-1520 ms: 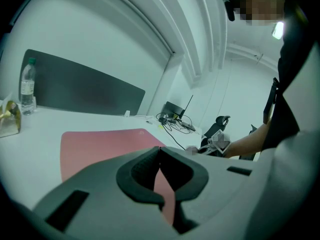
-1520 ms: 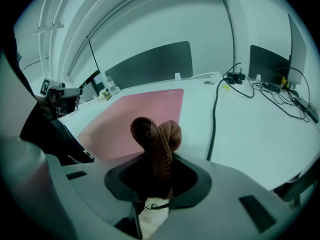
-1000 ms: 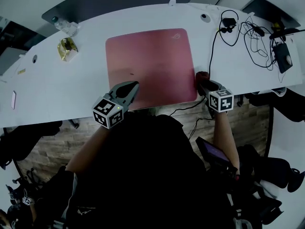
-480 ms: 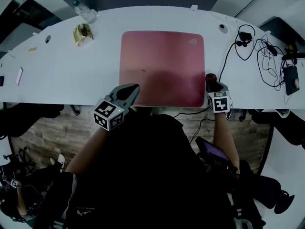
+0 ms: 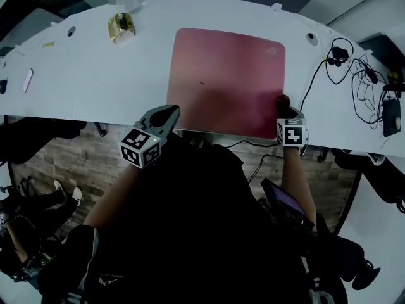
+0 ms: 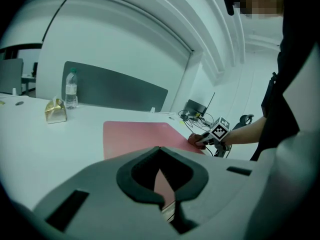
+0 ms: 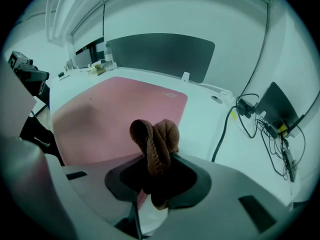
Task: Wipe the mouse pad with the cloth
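A large pink mouse pad (image 5: 224, 78) lies flat on the white desk (image 5: 82, 81); the same pad (image 7: 110, 109) fills the right gripper view and the pad (image 6: 135, 136) shows ahead in the left one. My right gripper (image 5: 286, 106) is shut on a bunched brown cloth (image 7: 155, 144) at the pad's near right corner; the cloth (image 5: 285, 100) sticks out as a dark red lump. My left gripper (image 5: 166, 116) hovers at the pad's near left edge, jaws shut with nothing between them. A small dark speck (image 5: 202, 83) marks the pad.
A gold wrapped packet (image 5: 120, 25) and a water bottle (image 6: 71, 88) stand at the desk's far left. Black cables (image 5: 354, 75) and a device (image 5: 392, 114) crowd the right end. A dark divider panel (image 7: 160, 54) runs behind the desk. A small white object (image 5: 28, 80) lies far left.
My right gripper with the cloth has edged from just off the pad's right side onto its near right corner. The head view has swung, shifting the pad rightward. The left gripper stays put.
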A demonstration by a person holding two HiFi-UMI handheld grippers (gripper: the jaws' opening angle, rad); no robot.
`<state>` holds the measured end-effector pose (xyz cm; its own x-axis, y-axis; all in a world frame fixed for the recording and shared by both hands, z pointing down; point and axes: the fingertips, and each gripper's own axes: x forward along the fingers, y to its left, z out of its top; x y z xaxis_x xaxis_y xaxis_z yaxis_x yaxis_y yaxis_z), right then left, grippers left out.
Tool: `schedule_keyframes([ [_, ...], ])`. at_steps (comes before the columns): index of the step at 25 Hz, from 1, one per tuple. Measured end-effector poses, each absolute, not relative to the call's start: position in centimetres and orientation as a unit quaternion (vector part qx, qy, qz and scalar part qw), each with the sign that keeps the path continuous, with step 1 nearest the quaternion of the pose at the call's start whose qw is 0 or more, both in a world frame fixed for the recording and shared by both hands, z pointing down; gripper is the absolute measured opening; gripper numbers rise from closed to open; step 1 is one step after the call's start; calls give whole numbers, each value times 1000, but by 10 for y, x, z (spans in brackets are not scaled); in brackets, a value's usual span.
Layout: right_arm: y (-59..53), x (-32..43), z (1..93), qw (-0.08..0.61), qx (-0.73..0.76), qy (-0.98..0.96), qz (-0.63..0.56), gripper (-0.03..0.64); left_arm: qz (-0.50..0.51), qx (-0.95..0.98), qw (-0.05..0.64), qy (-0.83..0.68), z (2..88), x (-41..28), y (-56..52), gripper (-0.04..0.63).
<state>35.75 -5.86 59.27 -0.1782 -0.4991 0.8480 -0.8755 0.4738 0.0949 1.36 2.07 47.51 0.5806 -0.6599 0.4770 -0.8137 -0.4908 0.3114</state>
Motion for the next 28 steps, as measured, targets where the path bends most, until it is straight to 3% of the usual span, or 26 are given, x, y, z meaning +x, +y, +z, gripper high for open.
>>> schedule_keyframes([
  [11,-51,290,590,437,438,-751,232,118,111,850,254,-449,464,-26,12,8],
  [28,-47,171,587,369,407,-777,309,118,89,835,267,-473,468,-103,14,8],
])
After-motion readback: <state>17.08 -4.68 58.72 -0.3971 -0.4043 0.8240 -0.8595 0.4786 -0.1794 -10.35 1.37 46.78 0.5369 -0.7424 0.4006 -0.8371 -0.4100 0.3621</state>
